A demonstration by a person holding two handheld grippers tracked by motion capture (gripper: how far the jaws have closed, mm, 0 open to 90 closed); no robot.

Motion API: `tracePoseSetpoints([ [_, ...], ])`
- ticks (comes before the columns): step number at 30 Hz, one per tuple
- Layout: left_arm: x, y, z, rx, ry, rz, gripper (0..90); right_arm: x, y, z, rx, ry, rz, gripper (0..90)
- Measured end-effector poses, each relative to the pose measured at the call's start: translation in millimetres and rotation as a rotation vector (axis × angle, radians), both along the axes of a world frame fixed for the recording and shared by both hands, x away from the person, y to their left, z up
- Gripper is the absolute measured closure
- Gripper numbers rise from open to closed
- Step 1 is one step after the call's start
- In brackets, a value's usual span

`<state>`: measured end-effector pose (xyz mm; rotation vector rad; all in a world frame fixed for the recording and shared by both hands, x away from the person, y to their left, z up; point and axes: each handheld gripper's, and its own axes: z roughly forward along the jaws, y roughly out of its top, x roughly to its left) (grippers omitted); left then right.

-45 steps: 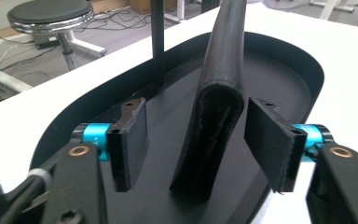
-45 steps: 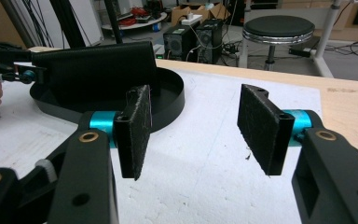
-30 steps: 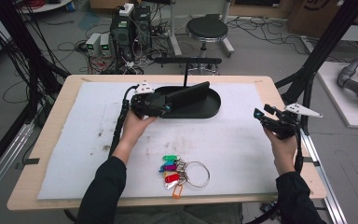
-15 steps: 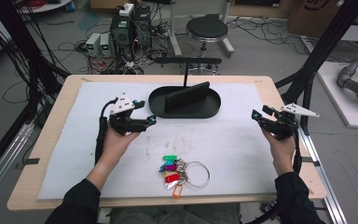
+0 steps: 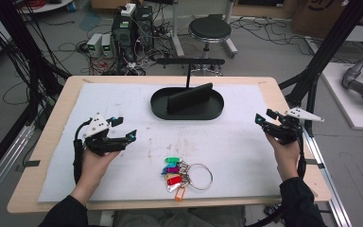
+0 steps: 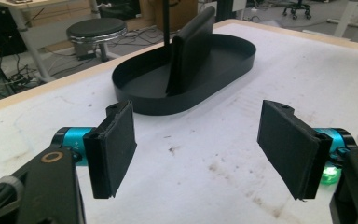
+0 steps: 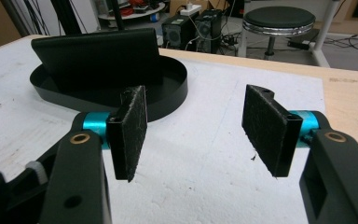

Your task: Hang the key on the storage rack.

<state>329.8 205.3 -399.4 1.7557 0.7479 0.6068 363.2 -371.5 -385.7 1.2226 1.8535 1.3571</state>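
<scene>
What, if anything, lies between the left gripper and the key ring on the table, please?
Nothing visible does. The left gripper, open, is above bare white mat, and the key ring lies on the mat to its right and nearer the person. The black tray is farther back.

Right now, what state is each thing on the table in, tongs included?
Left tongs: open, empty, held over the white mat.
Right tongs: open, empty, near the table's right edge.
Black tray: flat on the mat, a black slab standing on edge inside.
Key ring: lying flat, coloured tags fanned left.
</scene>
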Motion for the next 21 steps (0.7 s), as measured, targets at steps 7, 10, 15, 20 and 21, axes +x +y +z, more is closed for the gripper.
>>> tracePoseSetpoints([
  [7, 5.3, 4.5, -4.1, 0.017, 0.001, 0.011, 27.6, -5.2, 10.2, 0.2, -0.03, -0.016, 0.033, 40.9],
  [10, 6.4, 4.8, -4.5, 0.017, 0.0, 0.011, 27.6, -9.5, 15.8, -0.6, -0.032, -0.016, 0.057, 41.0],
  [15, 3.5, 2.1, -3.9, 0.024, -0.004, 0.006, 27.6, -20.2, 27.7, -3.1, -0.028, -0.014, 0.105, 41.6],
  [20, 1.8, -0.6, -3.1, 0.041, -0.018, 0.005, 27.6, -31.1, 46.2, -6.3, -0.05, -0.021, 0.174, 42.0],
  [21, 2.5, -0.7, -3.9, 0.042, -0.015, 0.006, 27.7, -32.9, 50.2, -7.3, -0.052, -0.022, 0.191, 42.7],
])
